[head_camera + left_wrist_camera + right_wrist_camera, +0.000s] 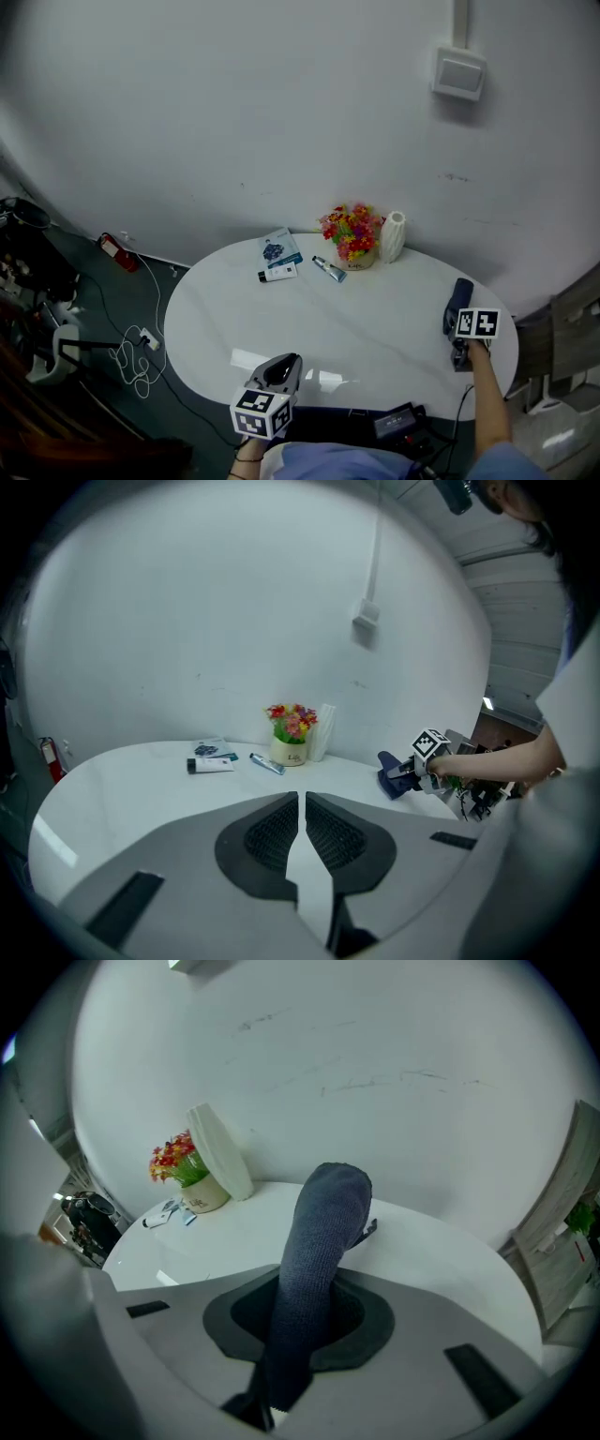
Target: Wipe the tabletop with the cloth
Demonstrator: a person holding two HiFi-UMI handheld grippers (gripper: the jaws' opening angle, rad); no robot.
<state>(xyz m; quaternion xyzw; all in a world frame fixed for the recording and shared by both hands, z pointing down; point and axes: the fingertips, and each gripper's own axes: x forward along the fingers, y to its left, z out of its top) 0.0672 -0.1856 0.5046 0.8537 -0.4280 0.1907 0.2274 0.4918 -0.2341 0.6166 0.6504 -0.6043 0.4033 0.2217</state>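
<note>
A dark blue cloth [319, 1241] is clamped lengthwise between the jaws of my right gripper [314, 1321], its free end curling up ahead of the tips. In the head view that cloth [458, 298] and right gripper [459, 328] hover at the right edge of the white oval tabletop [375, 319]. The left gripper view shows the cloth [394, 772] far off to the right. My left gripper [302, 832] is shut with nothing in it, its pads [274, 836] almost touching, and it sits at the table's near edge [277, 370].
At the back of the table stand a flower pot [352, 236] and a white ribbed vase [392, 236]. A tube [329, 269], a second tube [277, 273] and a booklet [279, 248] lie to their left. Cables [136, 352] trail on the floor at left.
</note>
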